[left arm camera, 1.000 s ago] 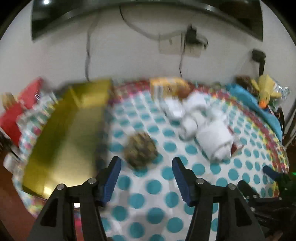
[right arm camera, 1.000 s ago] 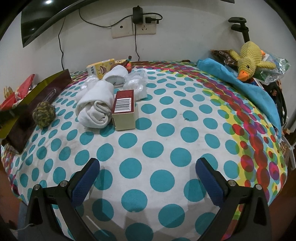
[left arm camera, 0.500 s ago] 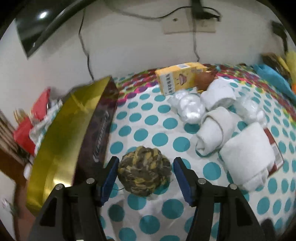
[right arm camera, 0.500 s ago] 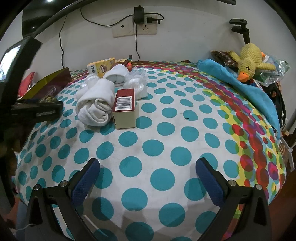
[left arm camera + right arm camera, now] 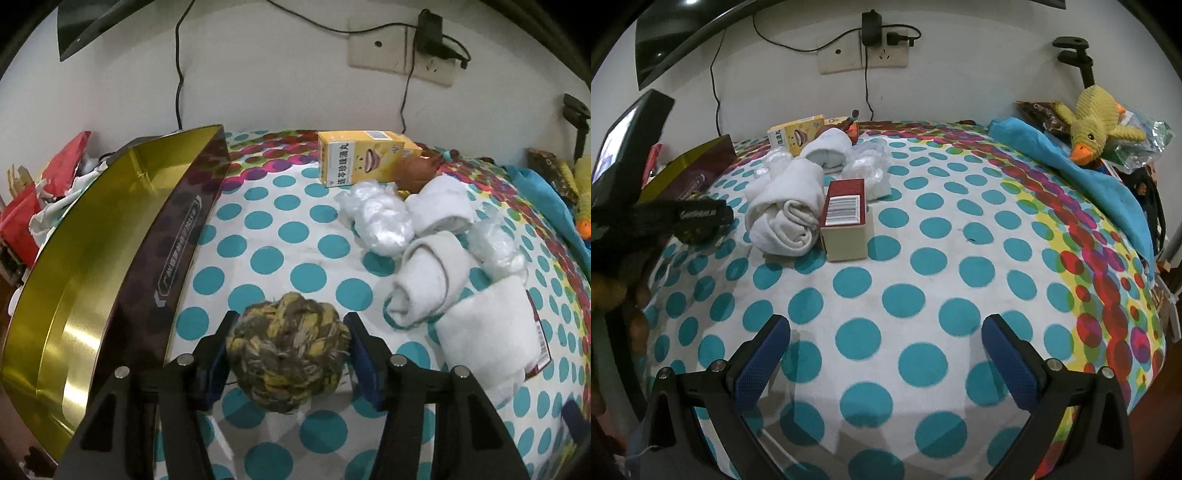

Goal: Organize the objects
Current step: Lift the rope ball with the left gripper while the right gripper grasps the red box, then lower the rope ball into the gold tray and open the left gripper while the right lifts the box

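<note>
Rope ball (image 5: 288,350), woven in olive, grey and yellow, low in the centre of the left wrist view, resting on the polka-dot cloth (image 5: 303,240) and sitting between the blue pads of the left gripper (image 5: 288,356). Pads close against both sides of the ball, apparently touching it, though a firm grip cannot be told for certain. Just to the left of the ball, a long gold-lined box (image 5: 85,266) with a dark outer wall, running from lower left up toward the frame's upper middle. Toward the right of that view, rolled white towels (image 5: 428,280) bunched together, with crumpled clear plastic (image 5: 384,218) beside them and a yellow carton (image 5: 354,158) behind, near the wall. In the right wrist view, right gripper (image 5: 886,354) at the bottom centre, jaws spread wide above bare dotted cloth, nothing between them. Left of centre there, a red-topped box (image 5: 846,218) touching a rolled white towel (image 5: 786,210). At the left edge, dark and partly blurred, the left gripper (image 5: 701,218). Upper right, a yellow plush duck (image 5: 1093,122) lying on a blue cloth (image 5: 1082,173).
</note>
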Demonstrator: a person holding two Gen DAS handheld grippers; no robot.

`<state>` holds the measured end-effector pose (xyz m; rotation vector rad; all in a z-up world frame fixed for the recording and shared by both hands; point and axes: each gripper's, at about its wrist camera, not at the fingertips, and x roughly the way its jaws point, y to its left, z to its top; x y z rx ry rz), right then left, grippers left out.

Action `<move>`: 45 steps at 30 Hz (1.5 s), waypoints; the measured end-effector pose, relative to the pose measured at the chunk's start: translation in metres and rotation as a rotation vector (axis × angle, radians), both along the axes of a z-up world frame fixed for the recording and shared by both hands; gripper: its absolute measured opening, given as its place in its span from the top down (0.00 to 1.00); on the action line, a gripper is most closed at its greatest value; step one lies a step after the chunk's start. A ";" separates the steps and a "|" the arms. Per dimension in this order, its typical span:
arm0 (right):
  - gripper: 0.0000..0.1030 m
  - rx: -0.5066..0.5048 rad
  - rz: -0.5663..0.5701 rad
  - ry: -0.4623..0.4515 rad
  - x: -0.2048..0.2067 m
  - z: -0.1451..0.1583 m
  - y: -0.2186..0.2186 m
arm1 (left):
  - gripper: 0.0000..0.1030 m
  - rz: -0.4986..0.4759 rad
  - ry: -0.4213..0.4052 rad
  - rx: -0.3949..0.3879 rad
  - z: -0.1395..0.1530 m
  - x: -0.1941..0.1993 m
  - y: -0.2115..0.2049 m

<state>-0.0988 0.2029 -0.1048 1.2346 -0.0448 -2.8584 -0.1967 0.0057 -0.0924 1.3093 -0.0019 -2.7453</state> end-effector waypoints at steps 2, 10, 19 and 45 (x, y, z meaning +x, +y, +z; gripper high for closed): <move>0.00 0.003 0.012 -0.006 -0.008 0.002 -0.003 | 0.44 -0.001 0.003 0.014 0.000 0.001 -0.001; 0.00 0.083 0.039 -0.030 -0.040 0.001 -0.020 | 0.44 -0.029 0.016 -0.007 -0.001 0.004 0.002; 0.00 0.059 0.134 -0.088 -0.040 -0.002 -0.015 | 0.44 -0.038 0.020 0.049 -0.006 0.008 -0.002; 0.65 0.019 0.115 0.001 -0.036 0.022 -0.002 | 0.45 -0.015 0.066 0.045 0.013 0.019 -0.015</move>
